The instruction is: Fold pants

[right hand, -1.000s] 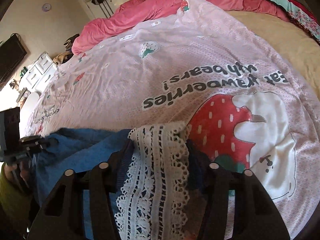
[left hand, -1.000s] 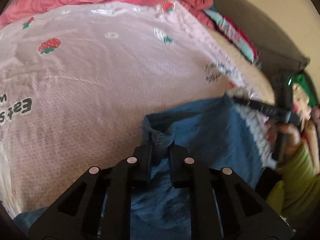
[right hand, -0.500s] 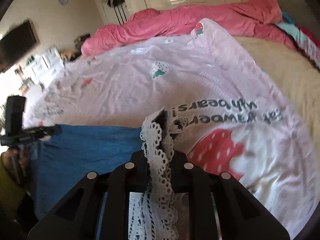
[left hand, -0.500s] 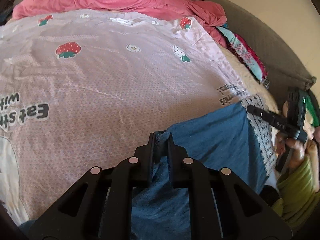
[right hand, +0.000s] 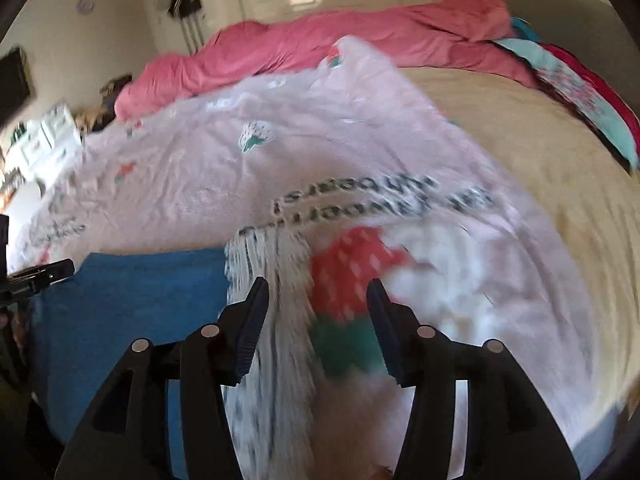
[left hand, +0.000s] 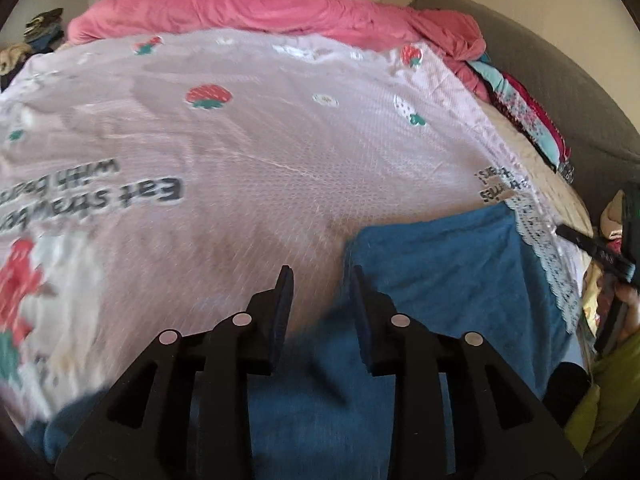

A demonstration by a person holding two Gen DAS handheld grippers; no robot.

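Observation:
The blue pants (left hand: pixel 448 280) lie flat on the pink strawberry blanket (left hand: pixel 248 160), their white lace hem (left hand: pixel 548 256) at the right end. My left gripper (left hand: pixel 320 280) hovers over the pants' left edge, its jaws opening, the pads clear of the cloth. In the right wrist view the blue pants (right hand: pixel 132 308) spread to the left and the lace hem (right hand: pixel 272 280) runs down between the jaws. My right gripper (right hand: pixel 318 292) is opening too, and its pads do not press the lace. Both views are blurred by motion.
A rumpled pink duvet (left hand: pixel 256 8) lies along the far side of the bed, with patterned clothes (left hand: pixel 520 108) beside a grey headboard (left hand: pixel 560 80). Bare beige sheet (right hand: pixel 540 168) shows right of the blanket. A white dresser (right hand: pixel 44 140) and dark screen (right hand: pixel 12 80) stand far left.
Both grippers let go: the left released the blue waist edge, the right released the lace hem. The pants dropped flat onto the blanket and both grippers drew back and up.

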